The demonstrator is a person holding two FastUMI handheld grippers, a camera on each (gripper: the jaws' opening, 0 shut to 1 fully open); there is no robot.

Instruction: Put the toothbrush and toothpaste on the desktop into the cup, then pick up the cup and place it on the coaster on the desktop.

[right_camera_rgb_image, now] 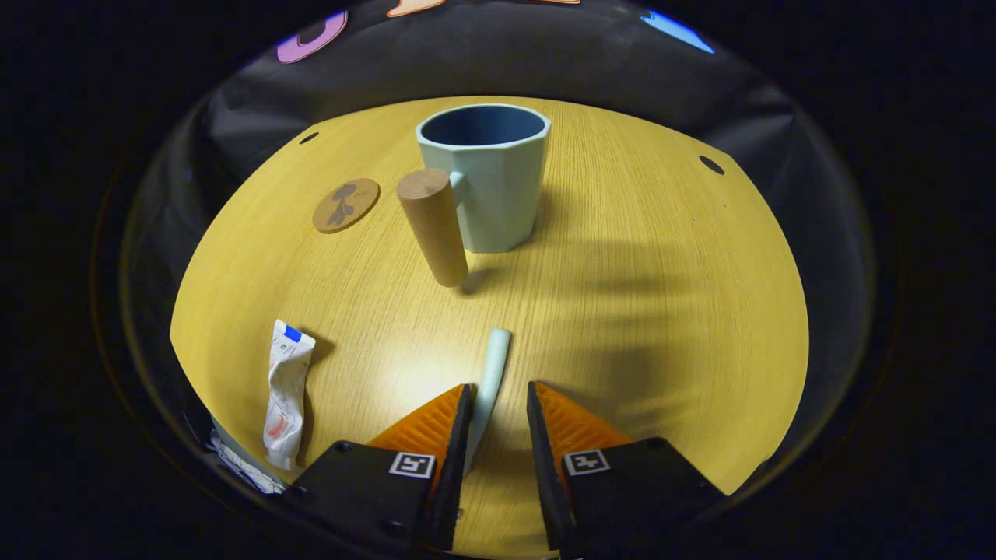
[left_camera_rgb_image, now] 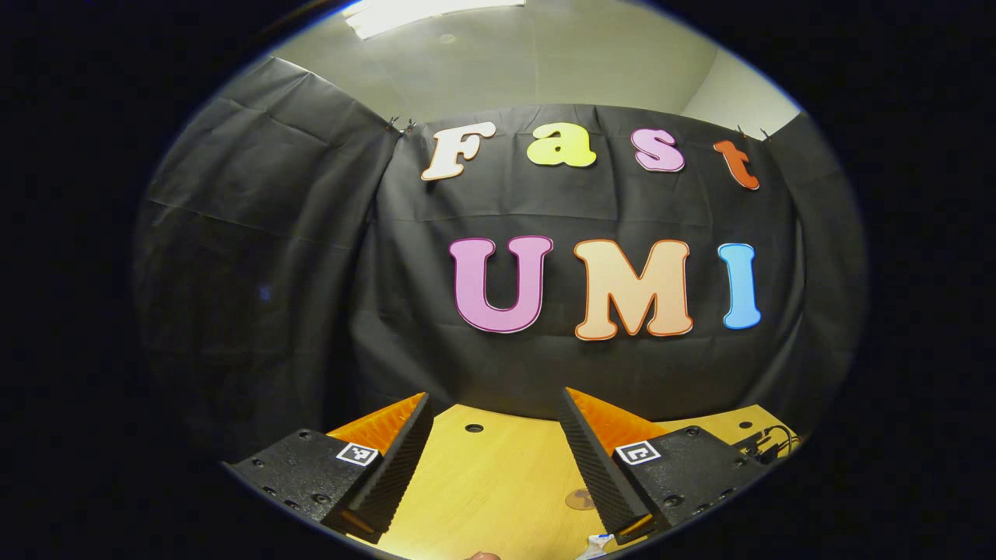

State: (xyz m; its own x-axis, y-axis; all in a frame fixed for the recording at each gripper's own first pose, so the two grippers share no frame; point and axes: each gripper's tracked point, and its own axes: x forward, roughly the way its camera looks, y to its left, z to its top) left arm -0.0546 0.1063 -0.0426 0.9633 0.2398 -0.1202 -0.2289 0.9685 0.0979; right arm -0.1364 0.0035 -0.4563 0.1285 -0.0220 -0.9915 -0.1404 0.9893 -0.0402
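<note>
Toothbrush (right_camera_rgb_image: 493, 372) lies flat on the desktop (right_camera_rgb_image: 661, 311), its handle running between the fingers of the right gripper (right_camera_rgb_image: 498, 404), whose jaws stand a little apart around it; the left finger looks close against it, the right one clear, so I judge the grasp not yet closed. Lined up this way, the handle points toward the cup (right_camera_rgb_image: 484, 175), upright just beyond. Toothpaste (right_camera_rgb_image: 286, 393) rests well to the left, the coaster (right_camera_rgb_image: 346, 204) beside the cup. The left gripper (left_camera_rgb_image: 498, 443) hangs wide apart over bare wood, empty, likely waiting.
</note>
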